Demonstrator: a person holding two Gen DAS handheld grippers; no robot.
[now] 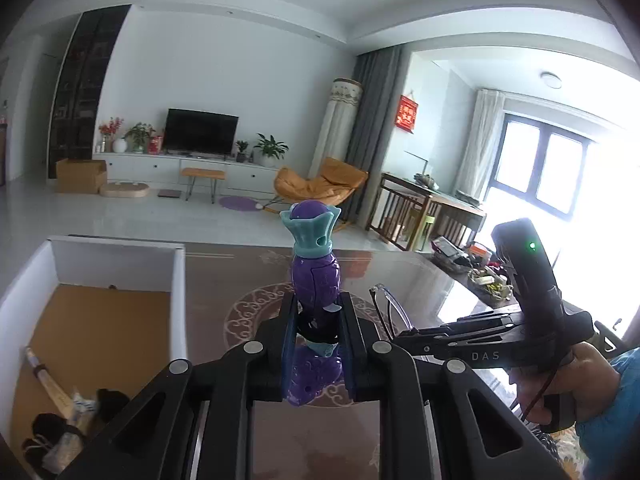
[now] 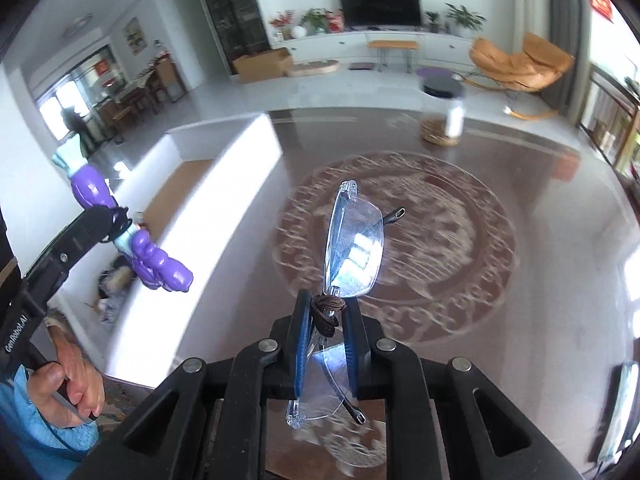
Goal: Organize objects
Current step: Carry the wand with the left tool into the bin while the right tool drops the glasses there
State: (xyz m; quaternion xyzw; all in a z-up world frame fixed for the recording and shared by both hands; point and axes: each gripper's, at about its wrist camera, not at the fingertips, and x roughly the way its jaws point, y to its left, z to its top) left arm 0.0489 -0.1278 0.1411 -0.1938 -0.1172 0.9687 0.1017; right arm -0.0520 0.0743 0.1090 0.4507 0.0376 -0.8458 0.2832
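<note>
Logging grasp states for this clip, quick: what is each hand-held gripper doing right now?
Left hand-held gripper: closed on the purple and teal toy, held above the table.
Right hand-held gripper: closed on the clear glasses at the bridge.

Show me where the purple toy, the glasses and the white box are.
purple toy (image 1: 316, 280), left wrist view, on its purple body.
glasses (image 2: 354, 246), right wrist view, on the upper lens.
white box (image 1: 178, 280), left wrist view, on its right wall.

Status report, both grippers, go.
Left gripper shut on purple toy. Right gripper shut on glasses. White box open, left of table; path unobstructed.
</note>
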